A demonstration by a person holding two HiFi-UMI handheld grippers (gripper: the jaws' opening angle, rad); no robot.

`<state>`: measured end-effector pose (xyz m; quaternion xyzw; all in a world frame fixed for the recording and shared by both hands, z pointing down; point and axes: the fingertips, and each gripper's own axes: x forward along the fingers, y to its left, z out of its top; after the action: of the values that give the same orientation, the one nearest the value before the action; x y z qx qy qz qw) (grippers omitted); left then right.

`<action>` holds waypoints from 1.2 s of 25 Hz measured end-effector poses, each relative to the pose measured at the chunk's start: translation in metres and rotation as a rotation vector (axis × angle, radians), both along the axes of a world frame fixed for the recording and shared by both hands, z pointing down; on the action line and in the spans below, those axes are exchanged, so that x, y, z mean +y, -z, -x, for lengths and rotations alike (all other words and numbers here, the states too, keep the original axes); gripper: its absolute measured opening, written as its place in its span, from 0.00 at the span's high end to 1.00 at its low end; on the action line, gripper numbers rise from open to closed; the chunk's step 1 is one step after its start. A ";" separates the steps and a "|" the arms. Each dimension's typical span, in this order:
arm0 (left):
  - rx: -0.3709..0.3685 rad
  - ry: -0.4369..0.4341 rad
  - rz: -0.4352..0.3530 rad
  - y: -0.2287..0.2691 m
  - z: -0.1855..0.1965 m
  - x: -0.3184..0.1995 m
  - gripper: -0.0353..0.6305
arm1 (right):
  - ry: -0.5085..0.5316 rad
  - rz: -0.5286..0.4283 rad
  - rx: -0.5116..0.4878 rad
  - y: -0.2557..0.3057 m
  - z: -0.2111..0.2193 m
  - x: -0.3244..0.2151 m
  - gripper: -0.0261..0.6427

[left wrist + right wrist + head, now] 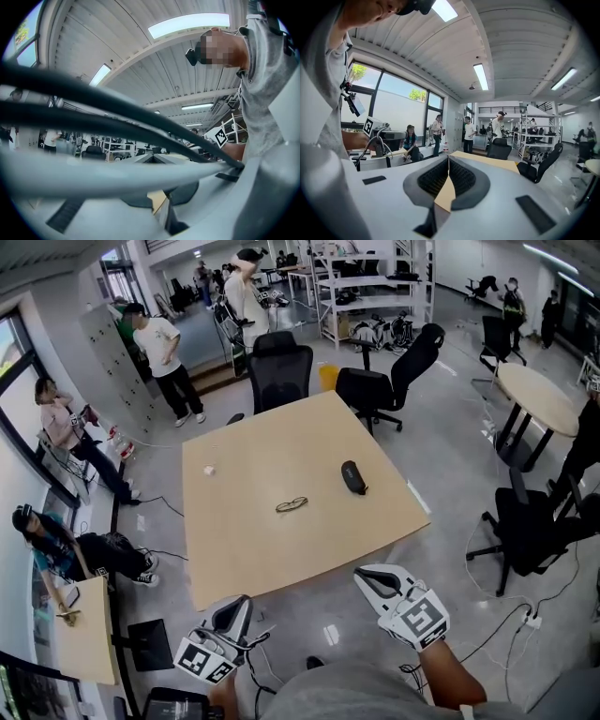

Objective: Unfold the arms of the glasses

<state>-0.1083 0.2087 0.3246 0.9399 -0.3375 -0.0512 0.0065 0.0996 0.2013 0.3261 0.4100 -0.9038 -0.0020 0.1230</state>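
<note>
Head view, with both gripper views. The glasses (pixel 292 504) lie near the middle of the wooden table (pixel 244 549), well apart from both of my grippers, which hang off the near edge of the table. My left gripper (pixel 240 607) has its jaws brought together with nothing between them; dark cables cross its own view but are not held. My right gripper (pixel 369 575) is likewise closed and empty, its ribbed pads meeting at the tips. The glasses are too small here for me to tell how their arms are lying. I judge them light and thin-framed, stiff along the front but weak at the hinges, with smooth lenses that would slip and smear under a pad. One gripper should therefore pinch the frame front at the bridge or an outer corner, lightly. The other should take one arm near its free end and swing it out about the hinge, never bending it. The one container in view is a dark case (pixel 353 477), lying on the table just beyond and to the right of the glasses. It looks closed, and its contents cannot be seen. A small white object (pixel 209 470) sits towards the far left of the table; I cannot identify it.
</note>
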 end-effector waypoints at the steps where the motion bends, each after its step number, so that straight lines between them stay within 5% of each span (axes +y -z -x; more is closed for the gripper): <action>1: 0.003 -0.009 -0.002 0.000 0.004 -0.006 0.94 | -0.008 0.000 0.002 0.000 0.005 -0.005 0.95; 15: 0.048 -0.081 0.016 -0.019 0.054 -0.089 0.94 | -0.062 -0.002 0.035 0.000 0.065 -0.078 0.95; 22: 0.043 -0.098 0.052 -0.026 0.034 -0.137 0.94 | -0.054 0.038 0.043 -0.005 0.053 -0.130 0.95; 30: 0.014 -0.008 0.047 -0.017 -0.007 -0.196 0.94 | 0.063 0.024 0.017 0.002 0.026 -0.216 0.95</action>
<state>-0.1016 0.0131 0.3419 0.9405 -0.3347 -0.0497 0.0311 0.0739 -0.0146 0.3239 0.3797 -0.9151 0.0014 0.1356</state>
